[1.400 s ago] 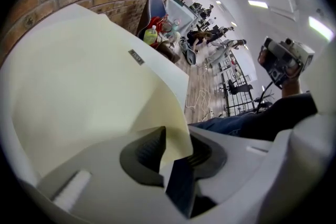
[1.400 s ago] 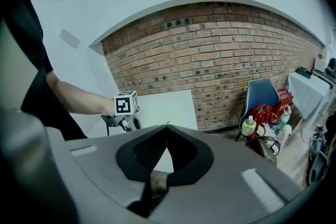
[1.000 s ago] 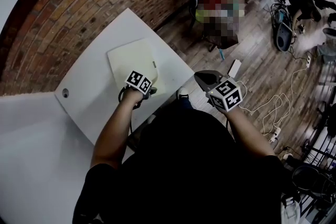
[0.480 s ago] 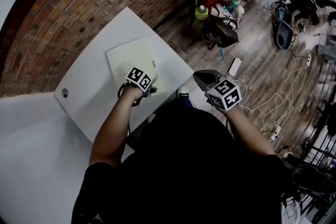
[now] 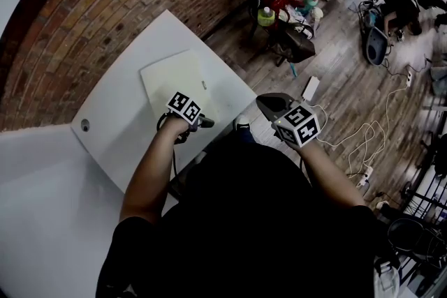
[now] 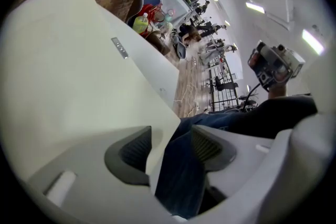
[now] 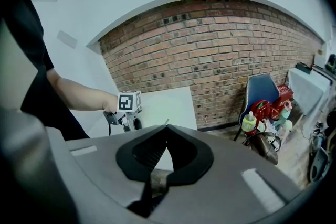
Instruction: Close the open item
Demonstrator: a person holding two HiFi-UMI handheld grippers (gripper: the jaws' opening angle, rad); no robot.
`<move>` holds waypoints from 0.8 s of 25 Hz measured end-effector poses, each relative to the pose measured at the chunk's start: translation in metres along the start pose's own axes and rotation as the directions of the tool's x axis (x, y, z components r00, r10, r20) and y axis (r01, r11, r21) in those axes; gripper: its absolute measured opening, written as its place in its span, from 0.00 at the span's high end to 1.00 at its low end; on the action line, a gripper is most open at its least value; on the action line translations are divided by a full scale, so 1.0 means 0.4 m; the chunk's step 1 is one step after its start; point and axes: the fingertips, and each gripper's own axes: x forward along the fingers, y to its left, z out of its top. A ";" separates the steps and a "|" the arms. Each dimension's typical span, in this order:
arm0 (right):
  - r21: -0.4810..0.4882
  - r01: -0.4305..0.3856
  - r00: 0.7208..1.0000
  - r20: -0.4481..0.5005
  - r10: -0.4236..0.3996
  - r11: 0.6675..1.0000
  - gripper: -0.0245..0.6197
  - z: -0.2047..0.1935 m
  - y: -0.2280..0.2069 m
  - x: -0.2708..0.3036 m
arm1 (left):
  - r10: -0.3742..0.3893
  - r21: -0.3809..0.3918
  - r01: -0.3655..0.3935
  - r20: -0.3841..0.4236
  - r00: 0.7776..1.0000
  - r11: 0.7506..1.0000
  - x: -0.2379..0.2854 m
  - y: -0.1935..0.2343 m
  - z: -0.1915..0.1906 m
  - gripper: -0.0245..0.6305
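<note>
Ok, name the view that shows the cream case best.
Head view: the whole cream case lies flat on the table. Left gripper view shows only its top and corner; right gripper view barely shows it.

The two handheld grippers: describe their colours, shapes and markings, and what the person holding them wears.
Both the left gripper and right gripper are grey plastic with dark ribbed pads, each bearing a white cube of black square markers. The left gripper's jaws are opening, the cream item's corner between them. The person wears a black short-sleeved shirt and blue jeans.
</note>
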 end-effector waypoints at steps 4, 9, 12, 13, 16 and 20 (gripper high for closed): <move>0.006 -0.003 1.000 -0.012 0.003 1.000 0.95 -0.005 0.003 0.000 | 0.001 -0.007 -0.001 0.026 1.000 1.000 0.000 0.005 0.002 0.62; 0.010 -0.010 1.000 -0.022 0.011 1.000 0.95 -0.008 0.013 0.001 | 0.007 -0.009 -0.007 0.035 0.999 1.000 -0.001 0.005 0.003 0.63; 0.009 -0.011 1.000 -0.025 0.011 1.000 0.95 -0.006 0.016 -0.002 | 0.005 -0.017 -0.005 0.050 0.999 1.000 -0.002 0.003 0.002 0.63; 0.008 -0.011 1.000 -0.023 0.011 1.000 0.95 -0.004 0.015 -0.002 | 0.004 -0.020 -0.003 0.056 0.998 1.000 -0.003 0.003 0.003 0.63; 0.004 -0.010 1.000 -0.019 0.010 1.000 0.95 -0.001 0.016 -0.003 | 0.004 -0.023 -0.003 0.070 0.998 1.000 -0.004 0.002 0.006 0.63; 0.001 -0.007 1.000 -0.014 0.007 1.000 0.95 0.003 0.017 -0.006 | -0.006 -0.027 0.009 0.091 0.996 1.000 -0.009 -0.001 0.007 0.63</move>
